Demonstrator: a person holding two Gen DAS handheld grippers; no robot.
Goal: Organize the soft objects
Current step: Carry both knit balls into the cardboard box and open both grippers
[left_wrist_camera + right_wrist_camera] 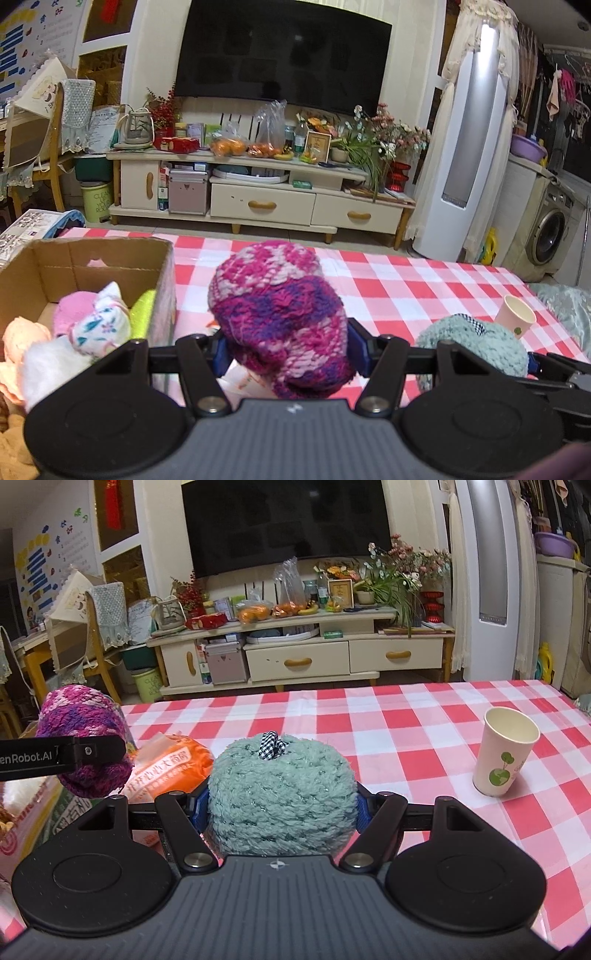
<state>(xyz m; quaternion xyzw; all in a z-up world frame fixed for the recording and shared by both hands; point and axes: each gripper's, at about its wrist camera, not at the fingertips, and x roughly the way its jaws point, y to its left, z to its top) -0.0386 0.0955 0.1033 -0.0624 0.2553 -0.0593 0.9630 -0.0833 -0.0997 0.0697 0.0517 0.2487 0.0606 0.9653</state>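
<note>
Your left claw (pixel 284 350) is clamped on the pink-purple knit (pixel 280 314), its blue pads pressed into both flanks of the bundle. That knit is an oval lump whose long axis runs away from your camera, along the fingers, its paler rounded end pointing toward the TV stand (pixel 258 192). It sits above the checked cloth (pixel 406 280), just right of the box (pixel 162 280). In the box lie a pink piece (pixel 70 314), a floral roll (pixel 99 328), a yellow-green piece (pixel 142 314) and a peach piece (pixel 22 336).

Your right claw (pixel 280 808) grips the teal knit (pixel 280 797), pads sunk into its sides at a wide spread. This one is a squat dome, close to round, so no long axis stands out; its black-and-white checked tab (pixel 273 746) sticks up from the top. It is over the near part of the cloth. An orange packet (pixel 173 768) lies on the cloth between the two knits. Farther right a paper cup (pixel 506 753) stands upright, well apart from the teal knit. In the right view the pink-purple knit shows at the left, with the left claw's black finger across it.
</note>
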